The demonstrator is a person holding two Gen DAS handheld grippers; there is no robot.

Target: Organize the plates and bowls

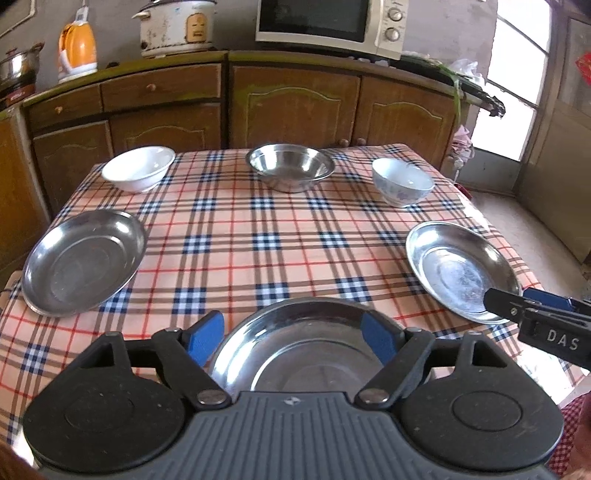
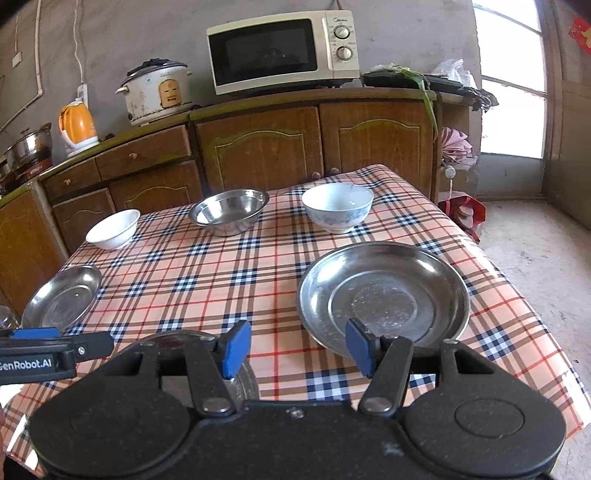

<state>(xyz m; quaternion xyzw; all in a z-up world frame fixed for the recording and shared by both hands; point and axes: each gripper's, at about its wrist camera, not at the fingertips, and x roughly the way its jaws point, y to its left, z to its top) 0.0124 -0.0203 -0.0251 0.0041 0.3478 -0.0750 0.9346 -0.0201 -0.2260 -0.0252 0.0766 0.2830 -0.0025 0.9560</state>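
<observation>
At the bottom of the left wrist view, the left claw point(image 1: 293, 341) stands wide, its blue pads point(image 1: 205, 334) on either side of the near steel plate point(image 1: 295, 354) without pressing on it; nothing is held. The log-free reading from the frame is simple: the plate rests on the checked table point(image 1: 236, 243) at its near edge, centred between the fingers.

Low in the right wrist view, the right claw point(image 2: 295, 349) is also apart and empty, at a moderate gap. Its right pad overlaps the near rim of the right steel plate point(image 2: 384, 295) in the picture; whether it touches the rim cannot be told.

Further up the frame, the left steel plate point(image 1: 83, 262) lies at middle left near the table's side edge. Along the far edge stand three bowls, well apart: a white bowl point(image 1: 138, 168) at upper left, a steel bowl point(image 1: 290, 166) at centre, and a patterned bowl point(image 1: 402, 181) at upper right. Beyond them are cupboards carrying a microwave point(image 1: 328, 22) and a rice cooker point(image 1: 177, 26).

Assessment: no stacking has begun; all six pieces sit singly.

Risks noted:
- Steel rims are thin and slick; a pinch placed too shallow could let a plate slip and clatter.
- The near plate and the left plate lie close to table edges; a nudge outward could push either off.
- The two claws work close together at the near edge and could knock each other.
- The china bowls could chip if set down hard into steel.
</observation>
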